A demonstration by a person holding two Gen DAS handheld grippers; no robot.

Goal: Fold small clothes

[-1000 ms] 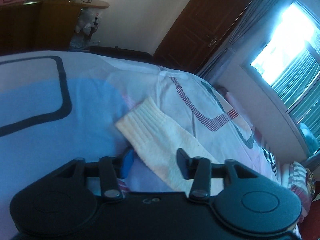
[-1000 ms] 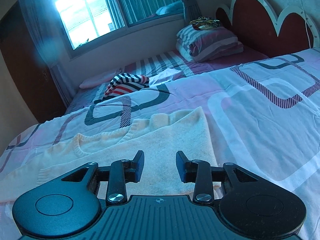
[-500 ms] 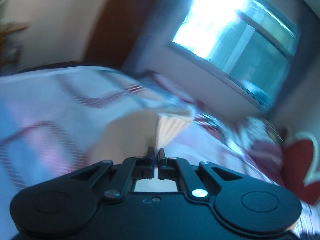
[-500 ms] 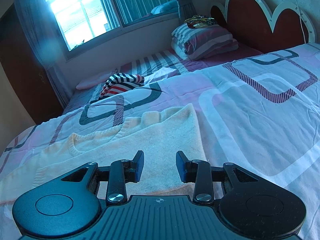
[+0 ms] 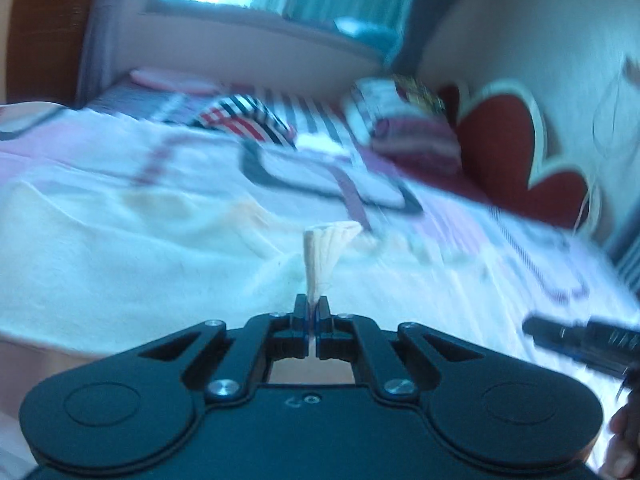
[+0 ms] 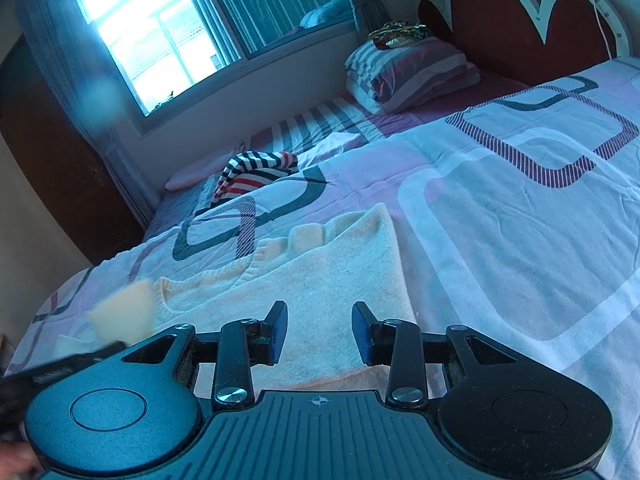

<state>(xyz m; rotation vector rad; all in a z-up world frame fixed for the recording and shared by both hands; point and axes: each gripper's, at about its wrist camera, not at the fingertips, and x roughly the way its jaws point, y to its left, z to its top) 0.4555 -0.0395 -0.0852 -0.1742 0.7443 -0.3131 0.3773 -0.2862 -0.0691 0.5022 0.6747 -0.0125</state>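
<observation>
A cream knitted sweater (image 6: 320, 276) lies flat on the bed, neck toward the left in the right wrist view. My left gripper (image 5: 312, 308) is shut on the ribbed cuff (image 5: 326, 248) of its sleeve, which sticks up from the jaws over the sweater's body (image 5: 120, 248). The left wrist view is blurred by motion. The same cuff (image 6: 124, 316) shows at the left of the right wrist view, with the blurred left gripper (image 6: 60, 364) below it. My right gripper (image 6: 320, 332) is open over the sweater's near edge, nothing between its fingers.
The sweater lies on a bedcover (image 6: 520, 220) with pink, white and dark squares. Beyond it are a folded striped garment (image 6: 256, 170), stacked pillows (image 6: 412, 72), a red scalloped headboard (image 6: 520, 28) and a bright window (image 6: 160, 40). A hand (image 5: 624, 436) shows at the left view's lower right.
My left gripper shut on the sleeve cuff and swung it across over the sweater's body, its view turning from the door to the window and headboard. The right gripper stayed put.
</observation>
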